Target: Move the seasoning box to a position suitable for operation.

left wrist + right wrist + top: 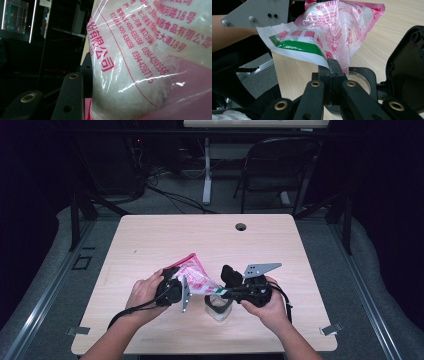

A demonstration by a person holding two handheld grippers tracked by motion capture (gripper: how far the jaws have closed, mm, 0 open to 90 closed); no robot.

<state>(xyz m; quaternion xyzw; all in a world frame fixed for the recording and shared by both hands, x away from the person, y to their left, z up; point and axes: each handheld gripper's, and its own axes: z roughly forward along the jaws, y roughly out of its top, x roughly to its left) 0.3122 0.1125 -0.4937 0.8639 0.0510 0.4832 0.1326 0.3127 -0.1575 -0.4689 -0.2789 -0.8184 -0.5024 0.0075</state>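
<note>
A: While held between both tools, clear plastic bag with pink print and white granules (196, 276) hangs tilted above the light wooden tabletop (150, 240), low corner aimed at the small clear round container with black rim (218, 306). Looks like a pour setup.

B: Right tool (333, 65) state?

A: Jaws closed flat together, pinching the white-and-green printed bag edge (294, 46). Probably gripped there to steer the mouth over the container, seen just below the jaws in the right gripper view.

B: Left tool (172, 290)?

A: Pressed up against the fat end of the bag; granules bulge right beside one black jaw (68, 100) in the left gripper view. Second jaw hidden behind plastic, so cannot tell how far open or whether truly clamped. Likely supporting the weight and raising the back end so contents slide toward the corner.

B: Container position?

A: Standing on the tabletop near the front edge, between the two hands, under the bag's low end. Not touched by either tool as far as visible.

B: Risk?

A: Thin edge slipping from the pinch; granules missing the small opening.
</note>
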